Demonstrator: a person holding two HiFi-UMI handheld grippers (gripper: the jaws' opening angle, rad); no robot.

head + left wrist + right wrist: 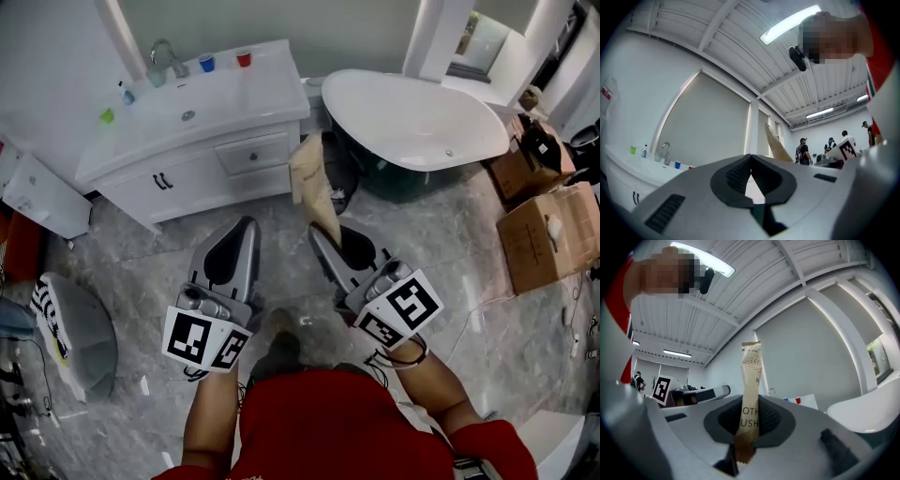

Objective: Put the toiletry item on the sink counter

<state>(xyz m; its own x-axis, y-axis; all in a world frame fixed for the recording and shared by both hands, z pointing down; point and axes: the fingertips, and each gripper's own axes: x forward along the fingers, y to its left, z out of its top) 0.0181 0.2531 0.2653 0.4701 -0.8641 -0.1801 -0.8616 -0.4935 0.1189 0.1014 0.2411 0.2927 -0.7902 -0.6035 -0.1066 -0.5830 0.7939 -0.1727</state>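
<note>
The toiletry item is a long tan paper toothbrush packet (307,183). My right gripper (320,236) is shut on its lower end, and the packet (751,380) stands upright out of the jaws. It hangs over the floor in front of the white sink counter (253,103), near the counter's right corner. My left gripper (247,225) is beside it on the left, shut with nothing in it. In the left gripper view its tips (750,158) meet. The counter (628,161) shows low at the left there.
On the counter are a faucet (164,58), a blue cup (207,63), a red cup (244,58), a green cup (107,115) and a small bottle (126,93). A white bathtub (412,117) stands to the right, cardboard boxes (548,230) further right, a grey round object (80,333) at left.
</note>
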